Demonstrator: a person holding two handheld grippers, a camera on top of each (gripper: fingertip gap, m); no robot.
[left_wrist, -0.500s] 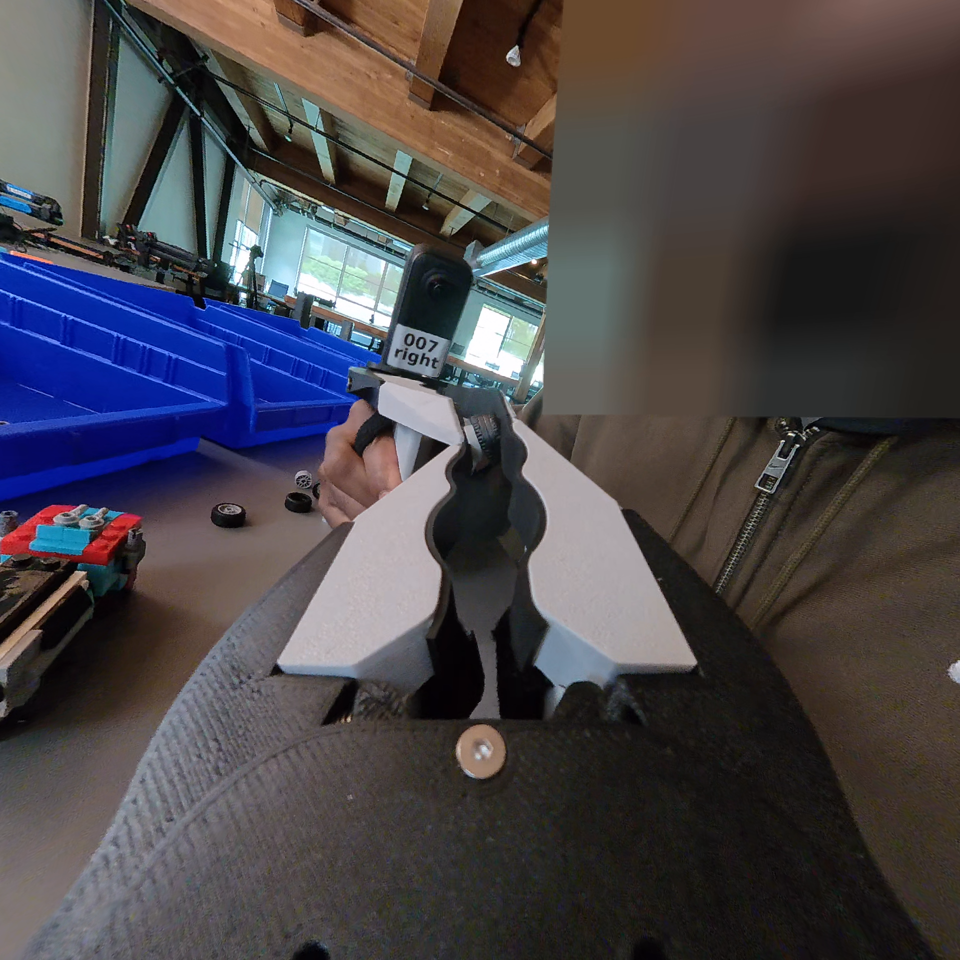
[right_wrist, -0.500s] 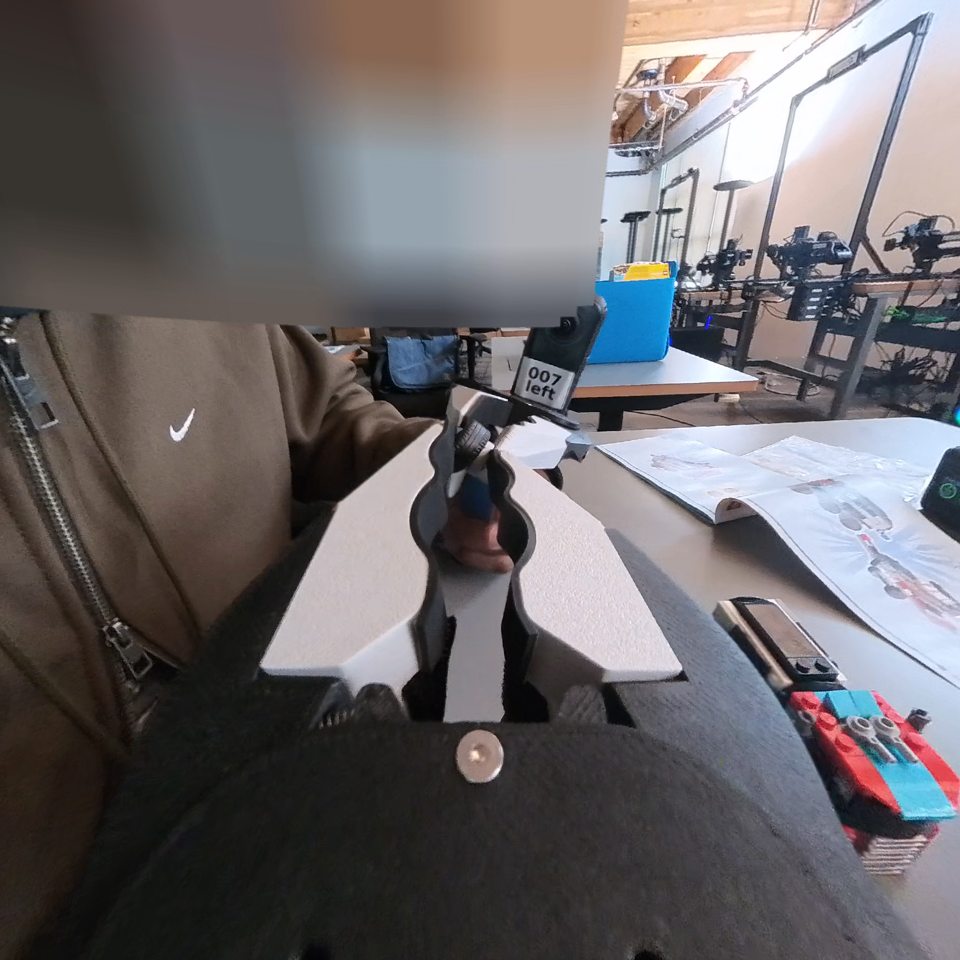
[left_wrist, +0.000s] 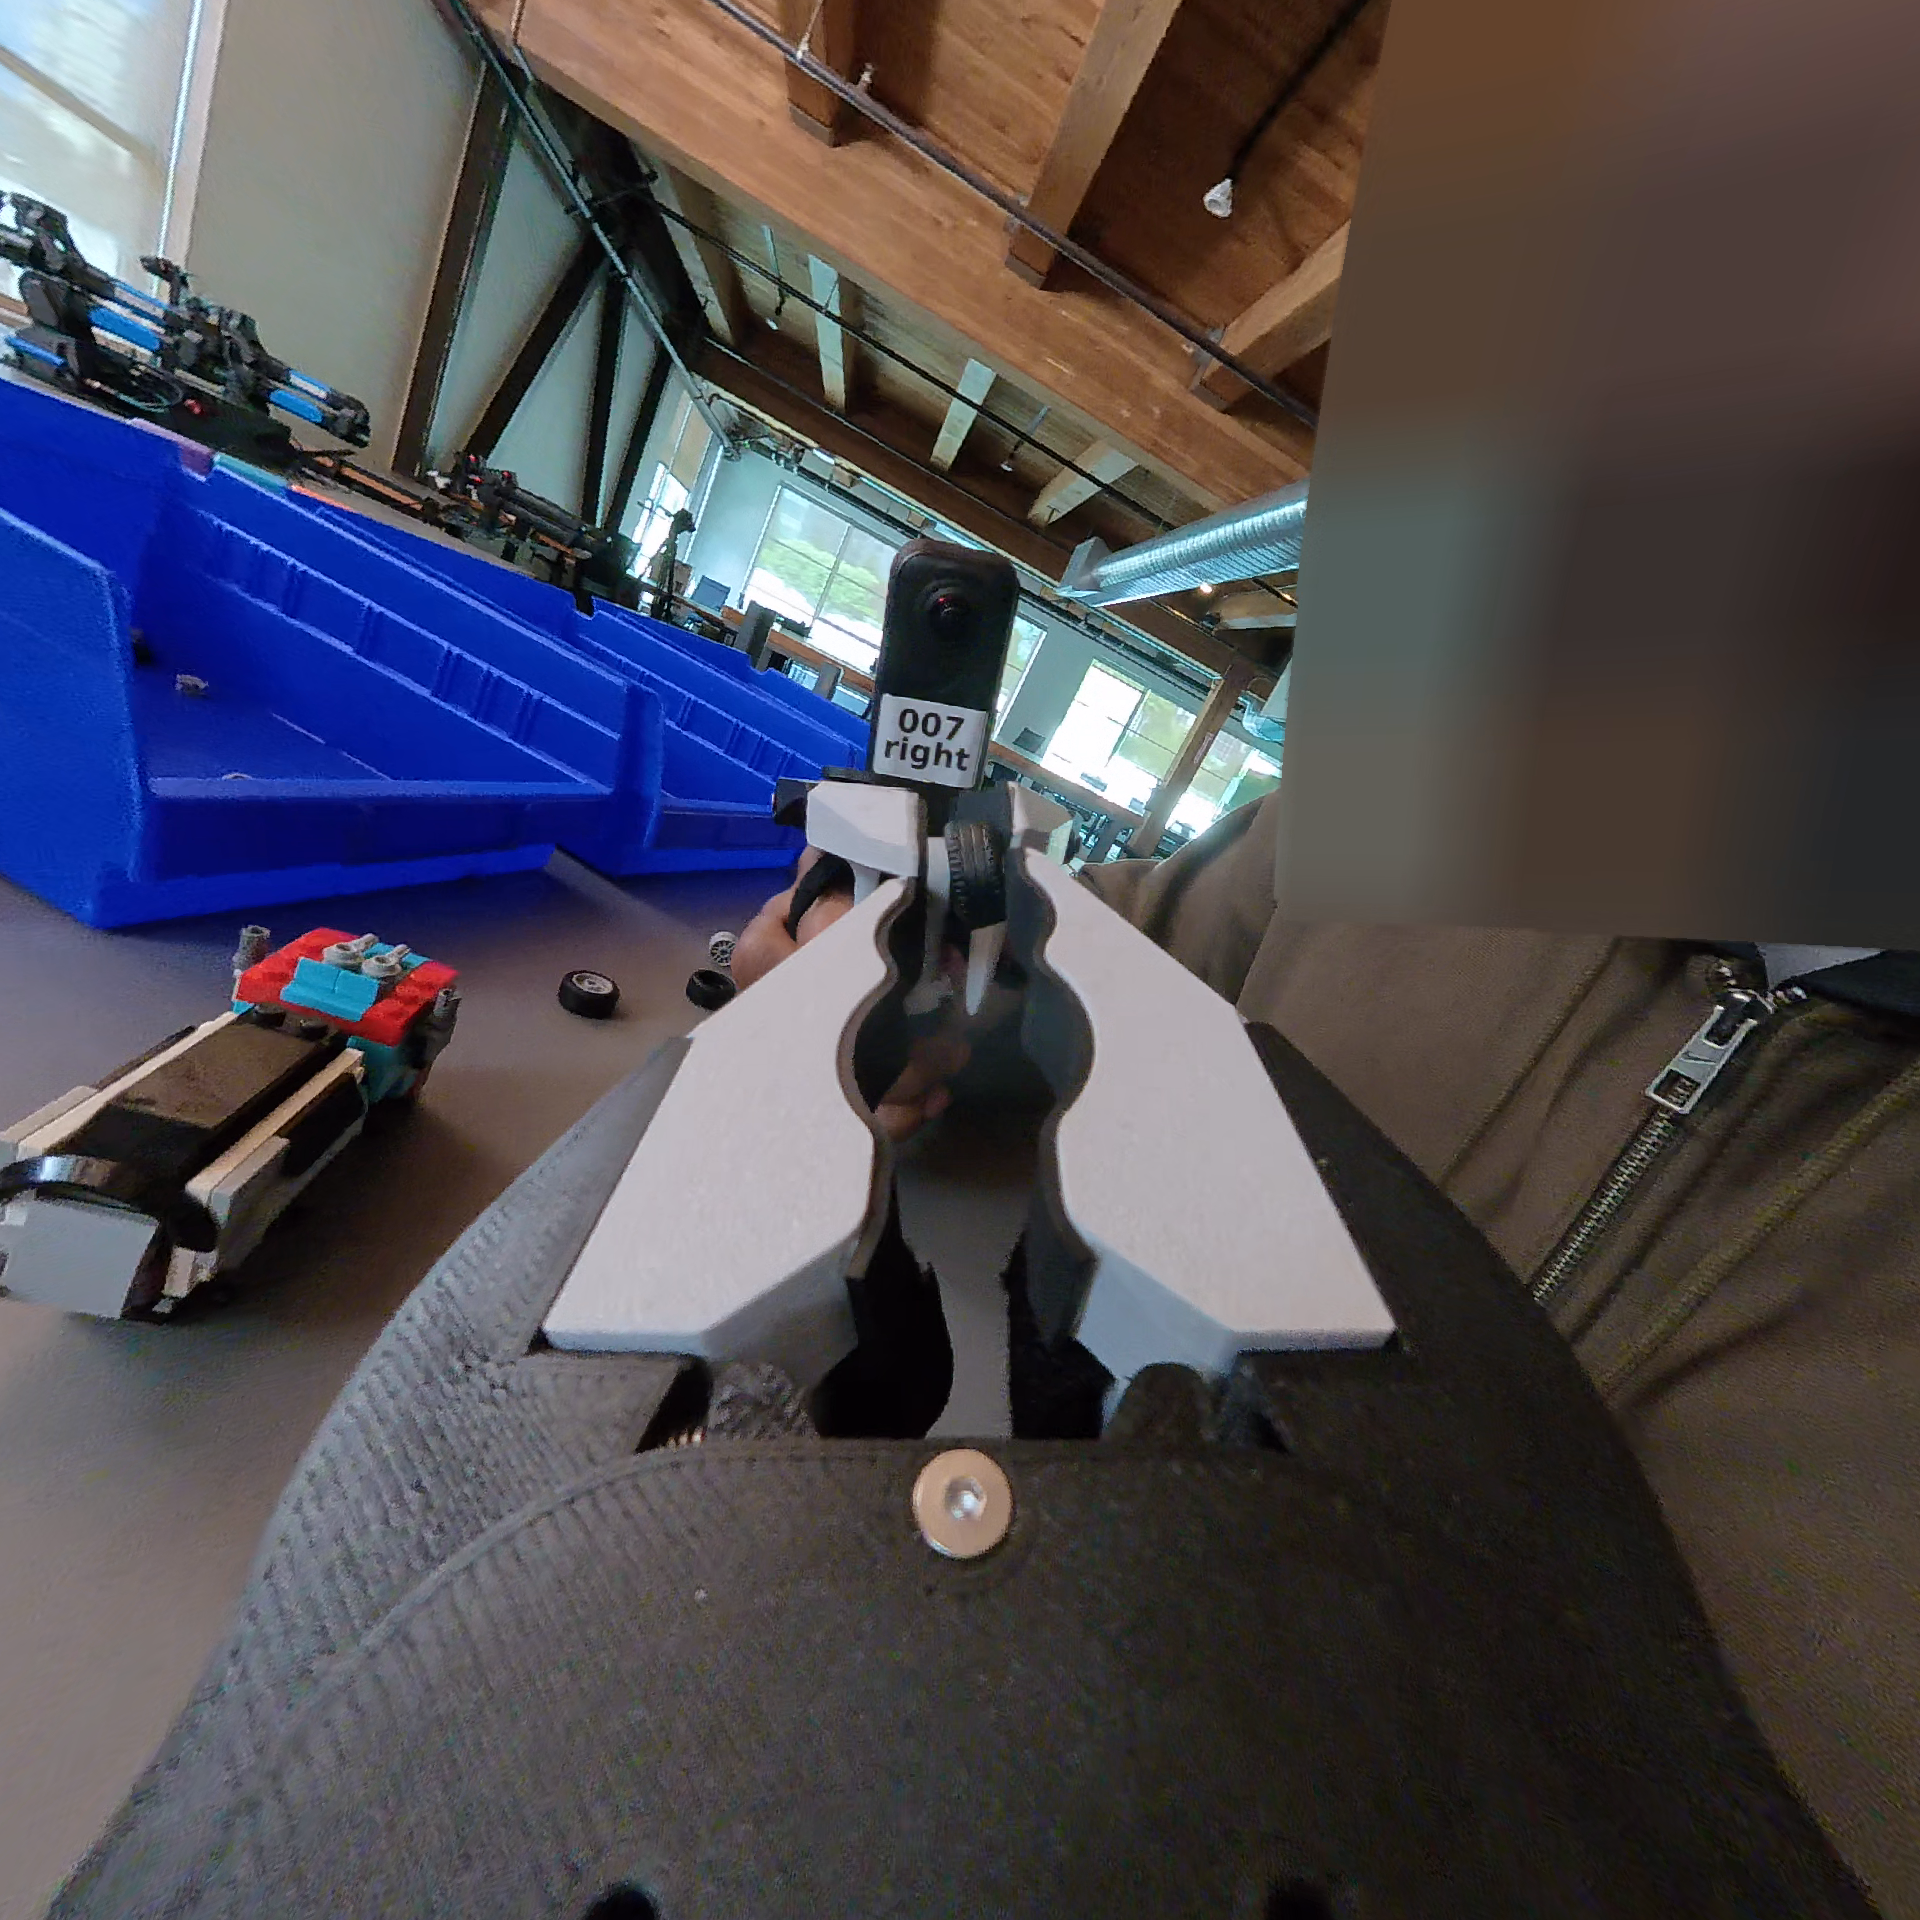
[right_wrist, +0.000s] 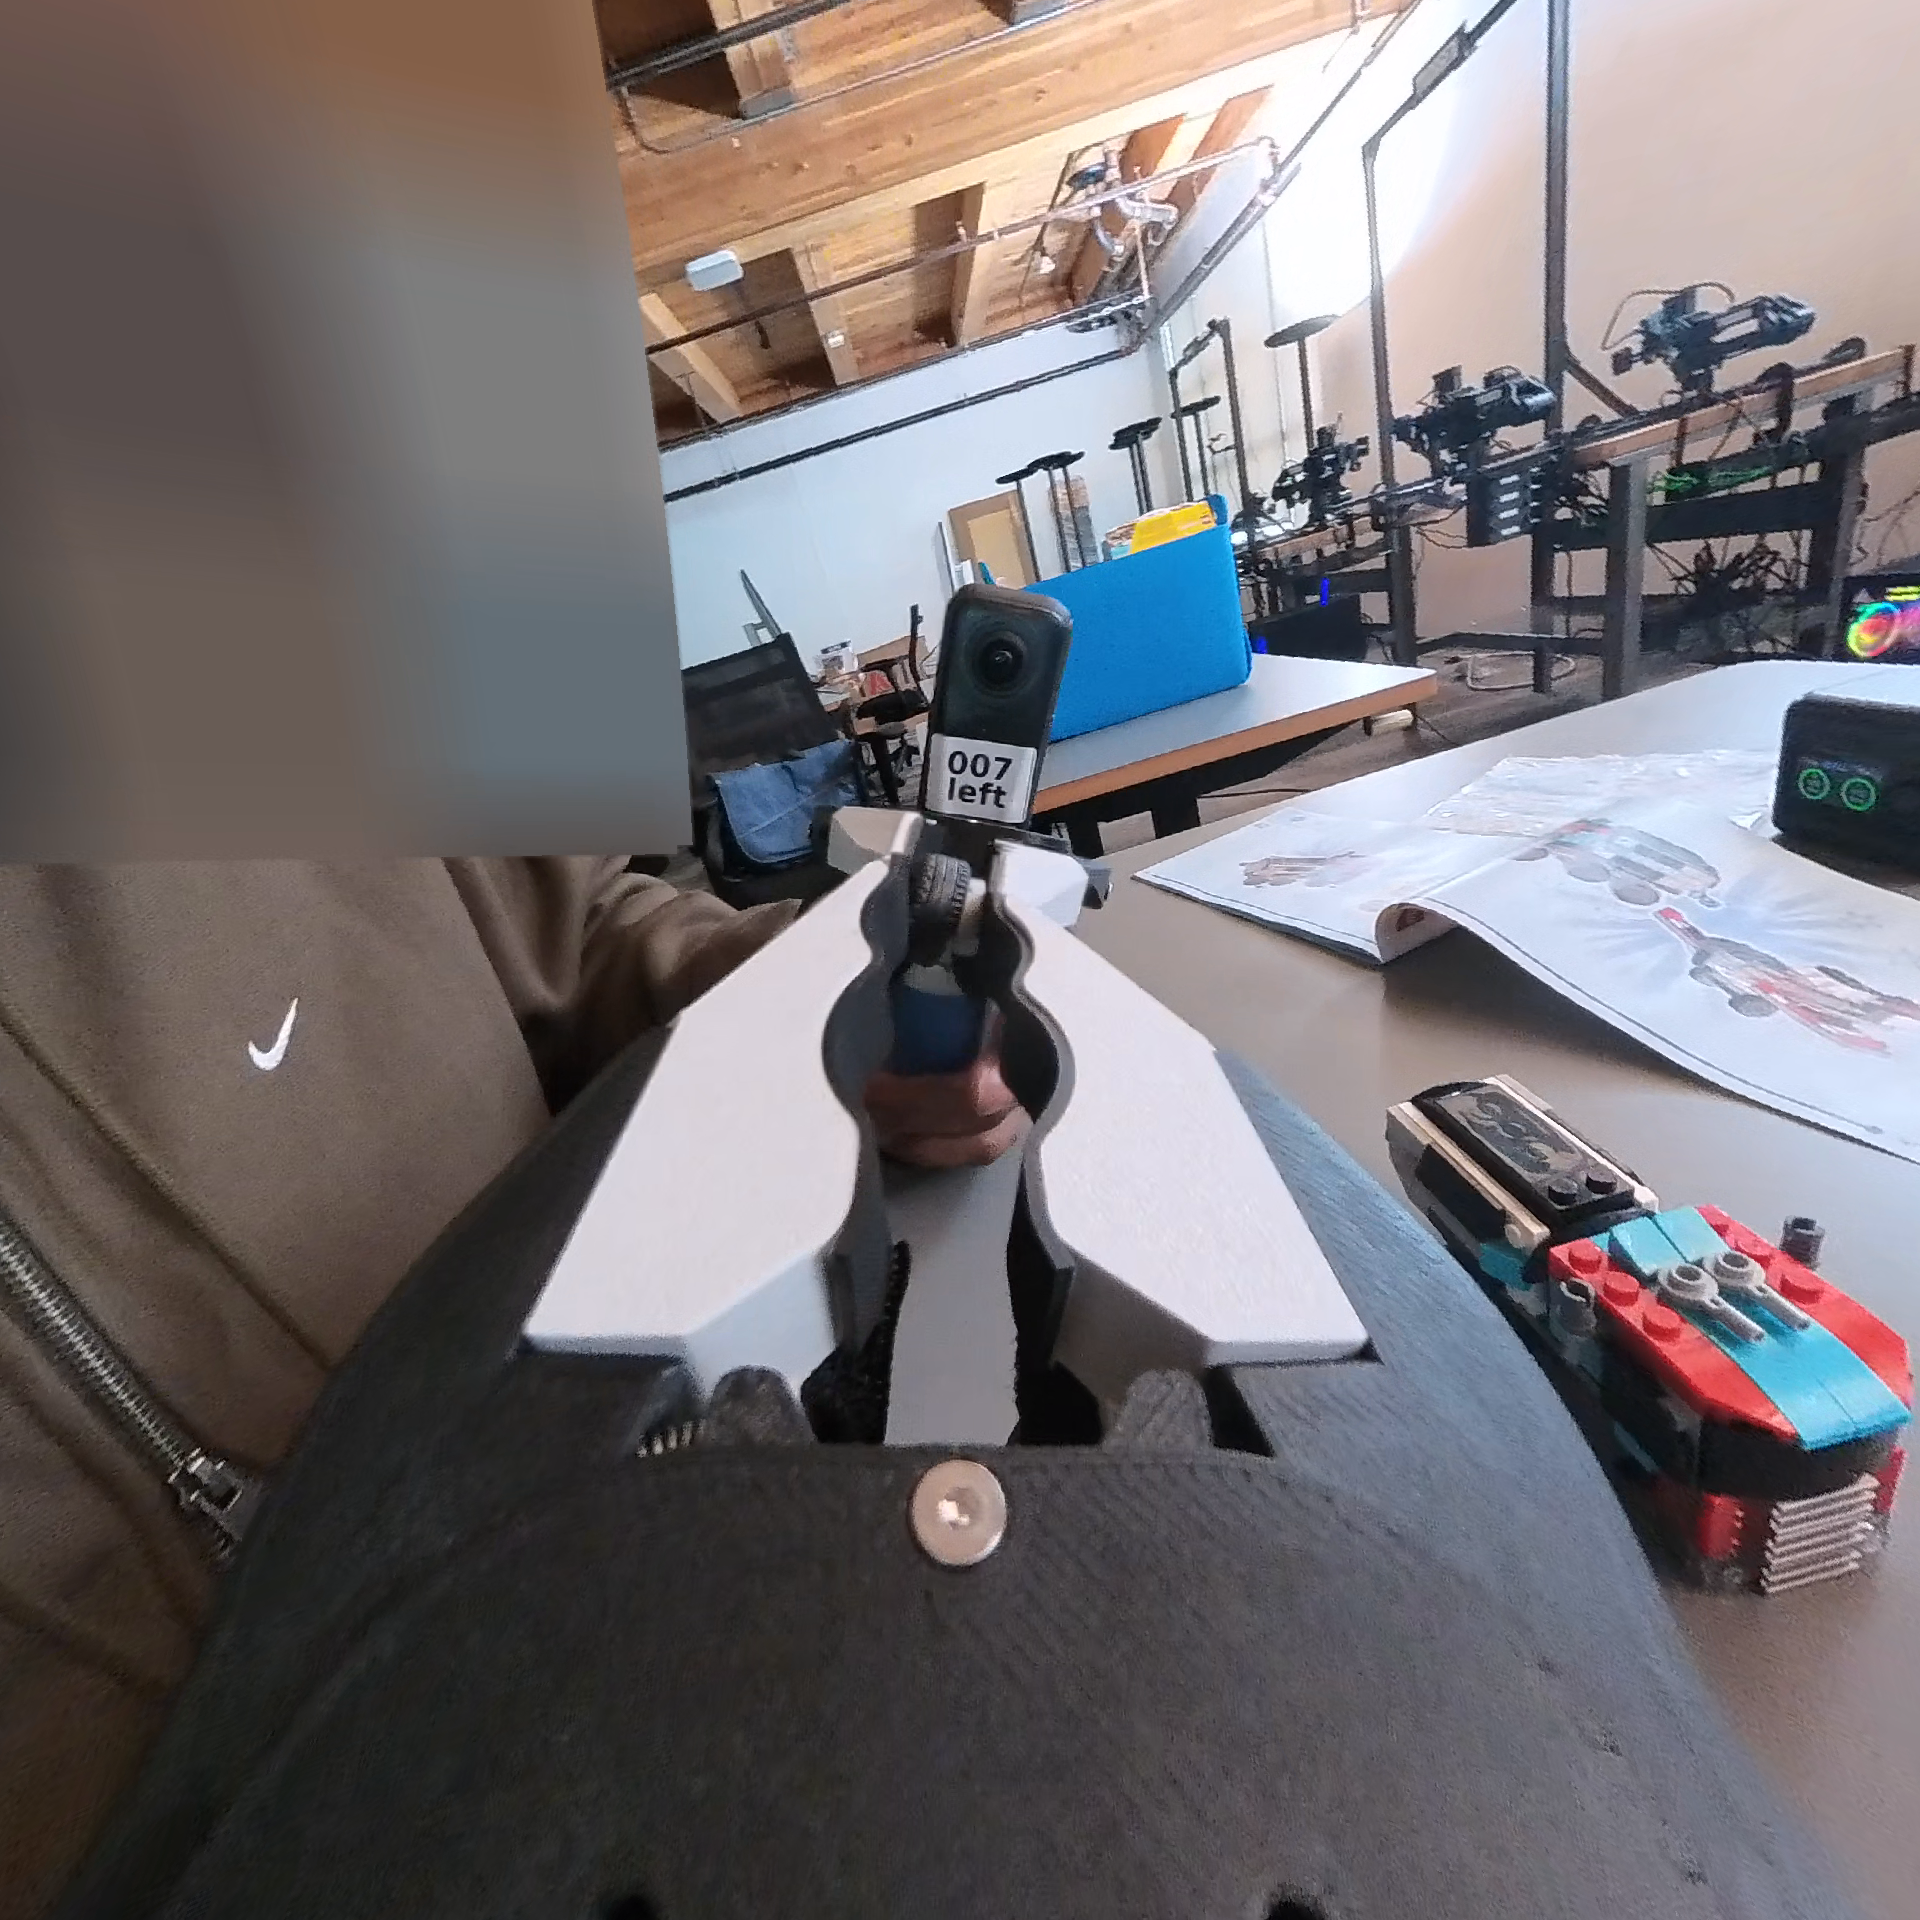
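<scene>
**Tyre pinched where two claws meet**

Tips of the left gripper (left_wrist: 971, 883) and the right gripper (right_wrist: 940, 894) meet nose to nose in the air, up above and to the person's side of the brick-built toy car (left_wrist: 260, 1091). A small black tyre (left_wrist: 975, 868) sits between them, tread facing each camera.

The right claw is drawn narrow, and the tyre looks clamped in it, hard against one finger with a pale bit on the other side. The left claw is just as narrow around the same spot. Whether its pads (left_wrist: 1039, 894) actually press the tyre I cannot tell, since the other claw's white fingers crowd the gap.

On the grey table (left_wrist: 156, 1507), just beyond the car's red and teal end, lie two loose black wheels (left_wrist: 589, 994) and a bare grey rim (left_wrist: 724, 948). Blue bins (left_wrist: 312, 727) stand farther behind the car. On its other side an open booklet (right_wrist: 1558, 935) lies flat.

To my eye, a piece this small and round wants a square pinch on its flat sides. Both claws should be kept level so it cannot roll out.
</scene>
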